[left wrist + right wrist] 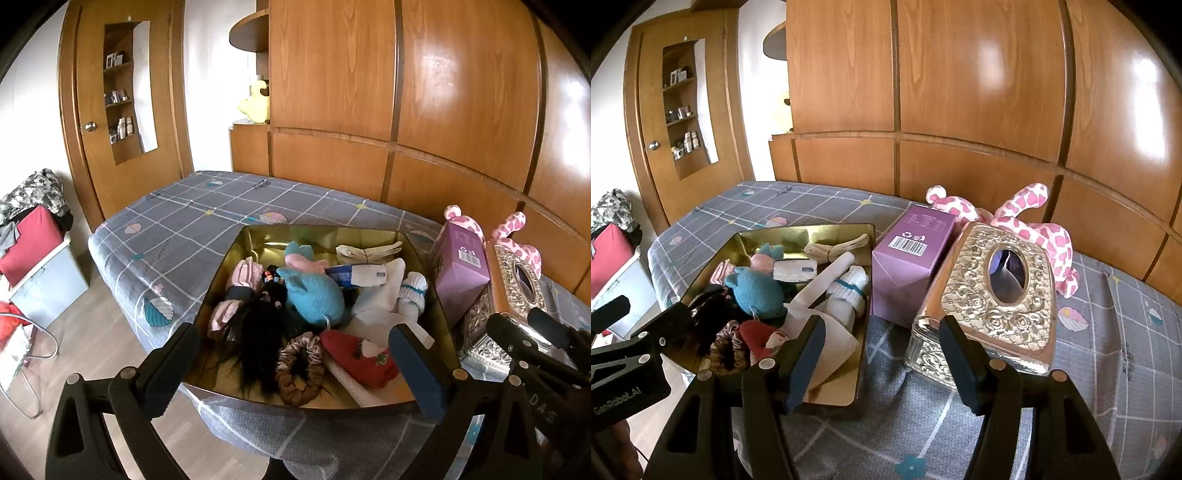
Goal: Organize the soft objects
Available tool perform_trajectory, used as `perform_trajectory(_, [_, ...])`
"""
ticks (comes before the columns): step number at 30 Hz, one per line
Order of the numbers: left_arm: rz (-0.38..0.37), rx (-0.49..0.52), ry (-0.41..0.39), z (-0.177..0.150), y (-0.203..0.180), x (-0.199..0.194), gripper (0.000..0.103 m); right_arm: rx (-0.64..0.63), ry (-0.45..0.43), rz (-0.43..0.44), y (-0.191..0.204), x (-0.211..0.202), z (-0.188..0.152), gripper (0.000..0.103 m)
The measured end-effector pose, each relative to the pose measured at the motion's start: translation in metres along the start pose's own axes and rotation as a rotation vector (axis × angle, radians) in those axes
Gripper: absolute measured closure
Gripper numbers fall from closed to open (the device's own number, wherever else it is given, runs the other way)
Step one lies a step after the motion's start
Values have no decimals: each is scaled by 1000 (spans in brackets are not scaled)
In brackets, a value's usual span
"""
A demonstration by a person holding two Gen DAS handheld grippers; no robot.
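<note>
The right gripper (882, 354) hovers, jaws apart and empty, over the bed's (1108, 369) near edge, between the gold tray (846, 391) and the ornate tissue box (993, 295). The left gripper (295, 365), also spread and holding nothing, frames the tray, where a blue plush (314, 295), red sock (358, 358) and brown scrunchie (299, 369) are gathered, apparently for sorting. A pink spotted plush (1030, 218) lies against the bed's far edge, seemingly not yet collected.

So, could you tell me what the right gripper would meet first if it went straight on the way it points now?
Most likely the ornate tissue box: the right gripper stands open and empty, aimed down at its near corner, though depth is hard to judge.
</note>
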State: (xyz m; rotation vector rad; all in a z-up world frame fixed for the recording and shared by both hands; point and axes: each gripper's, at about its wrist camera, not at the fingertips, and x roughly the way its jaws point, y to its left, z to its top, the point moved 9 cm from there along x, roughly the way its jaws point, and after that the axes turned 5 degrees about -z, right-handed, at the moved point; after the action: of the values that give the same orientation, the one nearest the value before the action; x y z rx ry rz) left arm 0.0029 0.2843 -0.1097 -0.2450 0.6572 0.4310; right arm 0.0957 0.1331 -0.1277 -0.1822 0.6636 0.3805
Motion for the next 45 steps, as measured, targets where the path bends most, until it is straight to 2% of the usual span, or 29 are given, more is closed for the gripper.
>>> perform_trajectory(45, [4, -2, 11, -1, 3, 2, 0, -5, 3, 12, 3, 1, -1, 38])
